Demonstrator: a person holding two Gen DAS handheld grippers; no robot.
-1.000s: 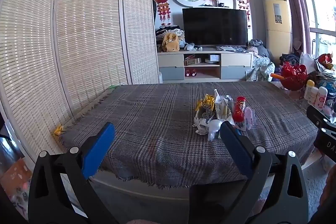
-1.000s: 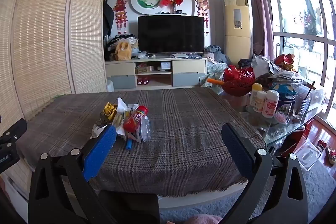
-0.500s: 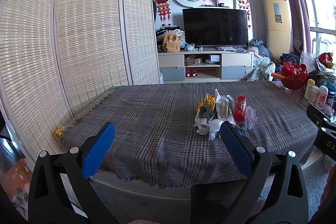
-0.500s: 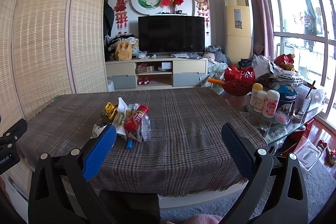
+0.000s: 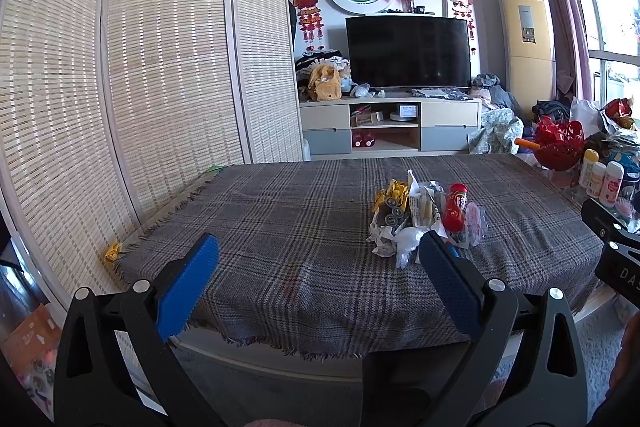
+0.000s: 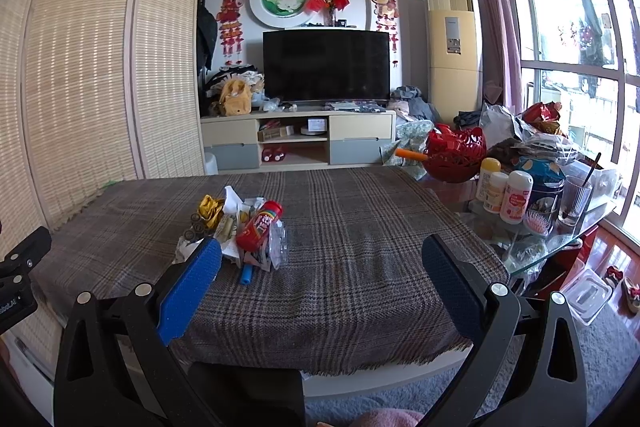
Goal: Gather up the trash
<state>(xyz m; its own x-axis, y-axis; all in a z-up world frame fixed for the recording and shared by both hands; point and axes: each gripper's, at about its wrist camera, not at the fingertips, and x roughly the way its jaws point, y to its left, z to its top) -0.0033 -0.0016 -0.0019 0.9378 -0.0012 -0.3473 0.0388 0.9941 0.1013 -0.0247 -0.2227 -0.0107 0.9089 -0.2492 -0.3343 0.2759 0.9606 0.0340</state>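
Observation:
A heap of trash (image 5: 420, 217) lies on the plaid-covered table (image 5: 280, 219): a red tube-shaped can (image 5: 457, 207), yellow foil (image 5: 390, 191), white crumpled wrappers, clear plastic. In the right wrist view the same heap (image 6: 240, 227) shows the red can (image 6: 259, 225) on top and a blue stick (image 6: 247, 273) at the front. My left gripper (image 5: 318, 267) hovers open over the table's near edge, the heap just beyond its right finger. My right gripper (image 6: 320, 267) is open too, held before the near edge with the heap behind its left finger.
A glass side table (image 6: 536, 227) at the right carries bottles (image 6: 516, 197), a glass, a red basket (image 6: 456, 151) and bags. Bamboo screens (image 5: 160, 67) line the left side. A TV stand (image 6: 298, 139) sits behind the table. A clear tub (image 6: 586, 293) lies on the floor at right.
Both views have barely shifted; the grippers stay open and the heap has not moved.

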